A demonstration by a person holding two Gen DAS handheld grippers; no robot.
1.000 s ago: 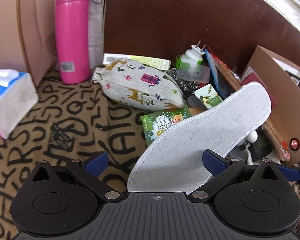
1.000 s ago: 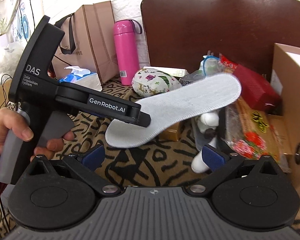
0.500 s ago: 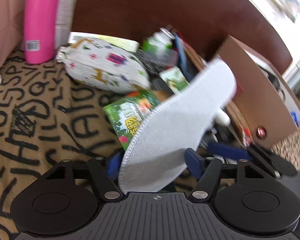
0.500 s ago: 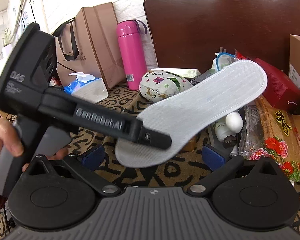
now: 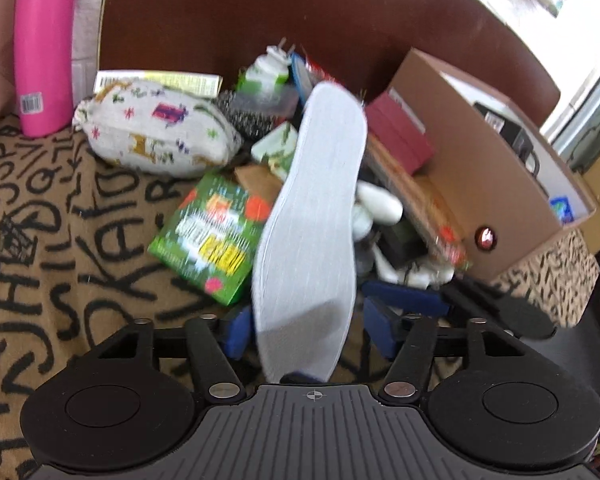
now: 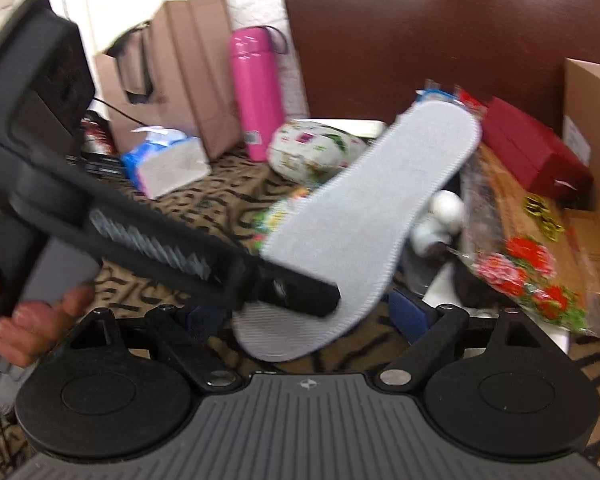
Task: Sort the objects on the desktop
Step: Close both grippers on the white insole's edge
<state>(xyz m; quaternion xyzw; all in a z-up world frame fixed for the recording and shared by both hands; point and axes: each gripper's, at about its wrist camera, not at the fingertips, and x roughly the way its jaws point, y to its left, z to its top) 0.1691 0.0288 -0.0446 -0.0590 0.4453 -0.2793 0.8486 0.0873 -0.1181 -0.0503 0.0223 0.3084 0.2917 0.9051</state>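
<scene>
- My left gripper (image 5: 306,330) has its jaws pinching the heel of the white insole (image 5: 312,216), which rises toward 12 o'clock above the clutter.
- My right gripper (image 6: 306,314) sits with jaws spread, gripping nothing; the insole crosses in front toward 1 o'clock.
- The surface is a tan cloth with black lettering (image 5: 60,216).
- A dark brown panel (image 5: 300,12) stands behind at 12.
- A pink bottle (image 5: 46,44) stands at 10, a cardboard box (image 5: 500,176) at 3.
</scene>
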